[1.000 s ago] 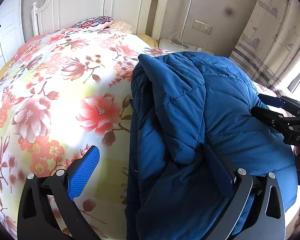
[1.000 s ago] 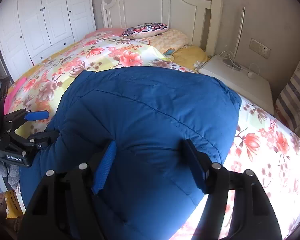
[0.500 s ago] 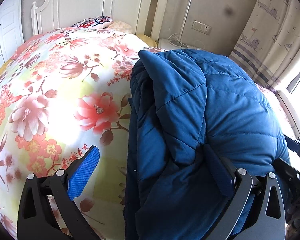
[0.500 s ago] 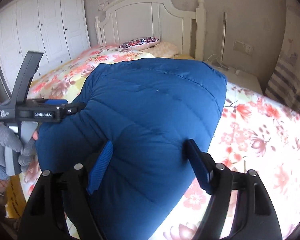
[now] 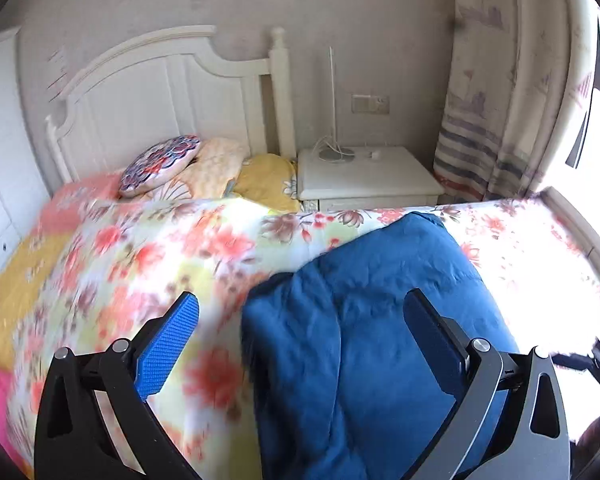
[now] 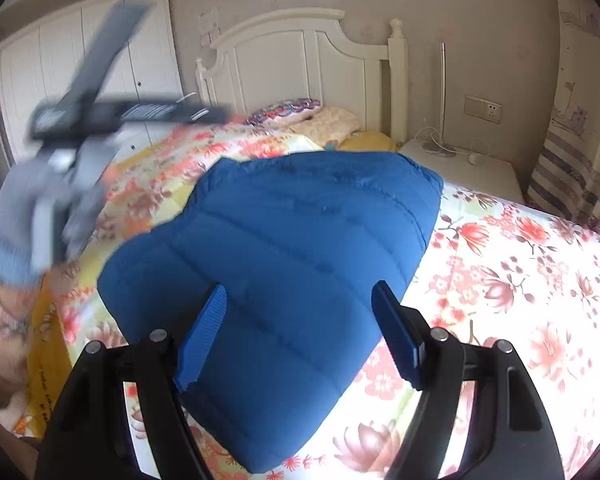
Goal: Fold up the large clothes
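Observation:
A folded blue quilted jacket (image 6: 284,264) lies on the floral bedspread (image 6: 520,280) near the bed's foot; it also shows in the left wrist view (image 5: 372,320). My left gripper (image 5: 300,332) is open and empty, raised above the bed, with its right finger over the jacket's left part. My right gripper (image 6: 300,320) is open and empty, held above the jacket's near end. The left gripper's body (image 6: 100,116) appears blurred at the upper left of the right wrist view, lifted clear of the jacket.
White headboard (image 5: 160,92) with pillows (image 5: 160,164) at the far end. A white nightstand (image 5: 364,176) with a lamp stands right of the bed. Striped curtain (image 5: 492,120) at the right. White wardrobe (image 6: 80,60) at the left.
Both grippers have lifted up and back from the jacket. The left one rose fast and tilted toward the headboard; its view is blurred. The jacket stays folded on the bed.

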`<state>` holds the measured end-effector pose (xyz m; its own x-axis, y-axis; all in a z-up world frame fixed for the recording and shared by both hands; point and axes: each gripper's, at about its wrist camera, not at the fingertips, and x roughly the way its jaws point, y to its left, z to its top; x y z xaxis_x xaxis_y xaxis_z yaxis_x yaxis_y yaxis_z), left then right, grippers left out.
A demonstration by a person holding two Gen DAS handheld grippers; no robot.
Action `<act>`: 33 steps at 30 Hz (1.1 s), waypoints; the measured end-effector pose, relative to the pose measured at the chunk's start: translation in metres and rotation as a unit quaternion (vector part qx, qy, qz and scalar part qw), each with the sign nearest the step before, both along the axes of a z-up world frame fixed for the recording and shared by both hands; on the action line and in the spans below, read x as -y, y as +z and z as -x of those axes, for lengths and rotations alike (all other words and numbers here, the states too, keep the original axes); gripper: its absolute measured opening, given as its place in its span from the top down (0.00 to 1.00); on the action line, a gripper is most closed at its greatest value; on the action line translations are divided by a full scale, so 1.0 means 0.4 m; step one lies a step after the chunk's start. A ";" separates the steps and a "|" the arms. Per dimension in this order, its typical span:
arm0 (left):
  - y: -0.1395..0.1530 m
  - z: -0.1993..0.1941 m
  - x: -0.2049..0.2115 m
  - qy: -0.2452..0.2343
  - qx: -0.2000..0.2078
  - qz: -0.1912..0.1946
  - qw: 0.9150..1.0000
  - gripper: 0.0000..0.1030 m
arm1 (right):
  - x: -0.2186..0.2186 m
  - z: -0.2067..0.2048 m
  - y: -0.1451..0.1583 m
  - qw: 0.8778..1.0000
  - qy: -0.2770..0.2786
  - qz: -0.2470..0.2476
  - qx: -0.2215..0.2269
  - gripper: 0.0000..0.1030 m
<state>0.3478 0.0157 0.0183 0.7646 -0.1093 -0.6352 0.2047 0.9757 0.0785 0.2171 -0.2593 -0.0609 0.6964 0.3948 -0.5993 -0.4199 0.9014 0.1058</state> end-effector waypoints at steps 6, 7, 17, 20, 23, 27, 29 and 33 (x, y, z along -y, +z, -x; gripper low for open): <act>-0.228 -0.193 -0.014 -0.005 -0.153 0.028 0.988 0.04 | 0.039 -0.013 -0.070 0.996 -0.005 -0.064 -0.057 0.27; -0.228 -0.199 -0.033 -0.004 -0.165 0.053 0.985 0.04 | 0.045 -0.017 -0.075 0.995 -0.003 -0.074 -0.065 0.27; -0.209 -0.035 -0.253 -0.044 -0.191 0.311 0.930 0.05 | 0.191 -0.060 -0.062 0.974 -0.033 -0.189 -0.117 0.04; -0.258 -0.009 -0.259 -0.064 -0.229 0.320 0.917 0.05 | 0.213 -0.094 -0.093 0.961 -0.038 -0.229 -0.149 0.03; -0.313 -0.005 -0.246 -0.070 -0.265 0.331 0.903 0.04 | 0.196 -0.117 -0.131 0.950 -0.031 -0.247 -0.189 0.03; -0.359 -0.018 -0.248 -0.088 -0.285 0.381 0.875 0.04 | 0.151 -0.137 -0.169 0.943 -0.019 -0.242 -0.227 0.02; -0.361 -0.017 -0.245 -0.098 -0.282 0.382 0.875 0.04 | 0.137 -0.142 -0.176 0.940 -0.014 -0.247 -0.236 0.02; -0.354 0.005 -0.219 -0.110 -0.289 0.371 0.876 0.04 | 0.106 -0.157 -0.172 0.942 -0.002 -0.234 -0.240 0.02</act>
<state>0.3460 0.1034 -0.1234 0.2472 -0.7600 -0.6011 0.1893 0.6463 -0.7393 0.2799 -0.3015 -0.1295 0.3920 0.6916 -0.6066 -0.2200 0.7107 0.6682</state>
